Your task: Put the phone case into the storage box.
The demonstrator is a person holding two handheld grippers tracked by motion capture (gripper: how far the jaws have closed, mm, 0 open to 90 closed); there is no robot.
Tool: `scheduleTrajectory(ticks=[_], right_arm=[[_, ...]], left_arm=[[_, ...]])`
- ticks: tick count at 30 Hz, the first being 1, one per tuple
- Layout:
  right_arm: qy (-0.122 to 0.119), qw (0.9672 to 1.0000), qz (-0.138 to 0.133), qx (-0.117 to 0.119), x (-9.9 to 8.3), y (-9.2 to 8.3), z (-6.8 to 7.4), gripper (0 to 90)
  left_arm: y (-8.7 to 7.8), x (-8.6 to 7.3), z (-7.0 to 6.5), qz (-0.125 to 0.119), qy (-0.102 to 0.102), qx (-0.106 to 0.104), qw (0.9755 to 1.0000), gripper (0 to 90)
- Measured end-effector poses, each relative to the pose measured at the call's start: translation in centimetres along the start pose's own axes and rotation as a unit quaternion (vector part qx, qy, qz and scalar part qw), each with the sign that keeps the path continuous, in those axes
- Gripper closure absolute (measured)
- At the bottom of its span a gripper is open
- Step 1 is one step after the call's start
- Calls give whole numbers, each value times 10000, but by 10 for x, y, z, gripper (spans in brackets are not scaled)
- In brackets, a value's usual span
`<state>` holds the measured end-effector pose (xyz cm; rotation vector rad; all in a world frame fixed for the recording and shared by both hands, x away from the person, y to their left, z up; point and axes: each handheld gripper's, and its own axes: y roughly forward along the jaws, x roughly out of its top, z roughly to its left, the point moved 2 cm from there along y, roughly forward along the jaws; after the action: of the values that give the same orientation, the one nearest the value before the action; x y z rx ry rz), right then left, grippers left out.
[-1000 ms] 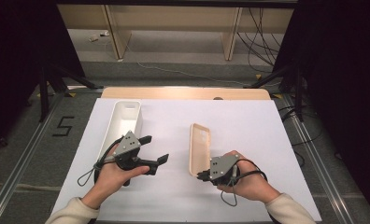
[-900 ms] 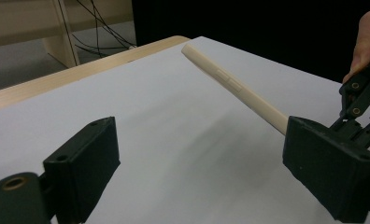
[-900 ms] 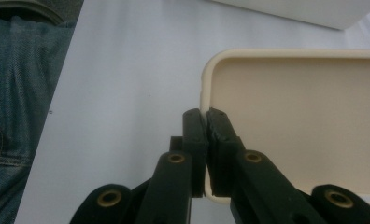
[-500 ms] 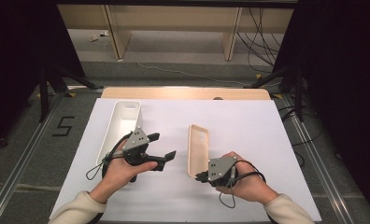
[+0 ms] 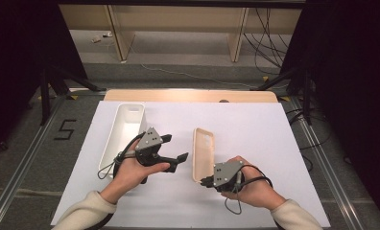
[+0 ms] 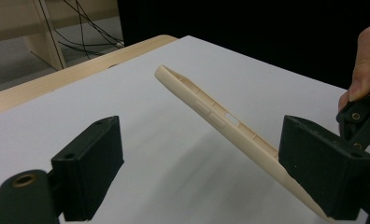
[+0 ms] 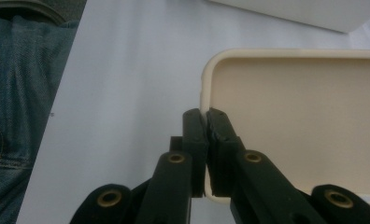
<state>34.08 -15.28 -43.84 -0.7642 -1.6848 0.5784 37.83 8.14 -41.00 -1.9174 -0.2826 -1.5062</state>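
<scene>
Both grippers are showing black bodies and blocky black jaws. The left gripper (image 5: 174, 149) is wearing a grey three-cornered plate (image 5: 150, 139) on top, and the right gripper (image 5: 202, 182) is carrying one too. Brass-coloured screw rings (image 7: 175, 158) are glinting in the jaw arms. Black cables (image 5: 253, 181) are looping from each gripper. Cream sleeves (image 5: 85, 212) are covering both forearms, and blue jeans (image 7: 10, 93) are showing.

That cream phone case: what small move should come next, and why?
Probably bring the open left gripper to the phone case and close on its long edge. The right gripper already pinches one end, lifting it off the white sheet.
</scene>
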Motion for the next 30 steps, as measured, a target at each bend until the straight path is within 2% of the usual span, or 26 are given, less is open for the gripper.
scheduleTrajectory(ticks=[20,30], right_arm=[[-41,10000,-33,16,3,1,3,881],[-82,10000,-26,11,4,2,4,880]], left_arm=[[23,11,-2,153,-89,6,9998,158],[36,17,4,216,-204,63,9995,189]])
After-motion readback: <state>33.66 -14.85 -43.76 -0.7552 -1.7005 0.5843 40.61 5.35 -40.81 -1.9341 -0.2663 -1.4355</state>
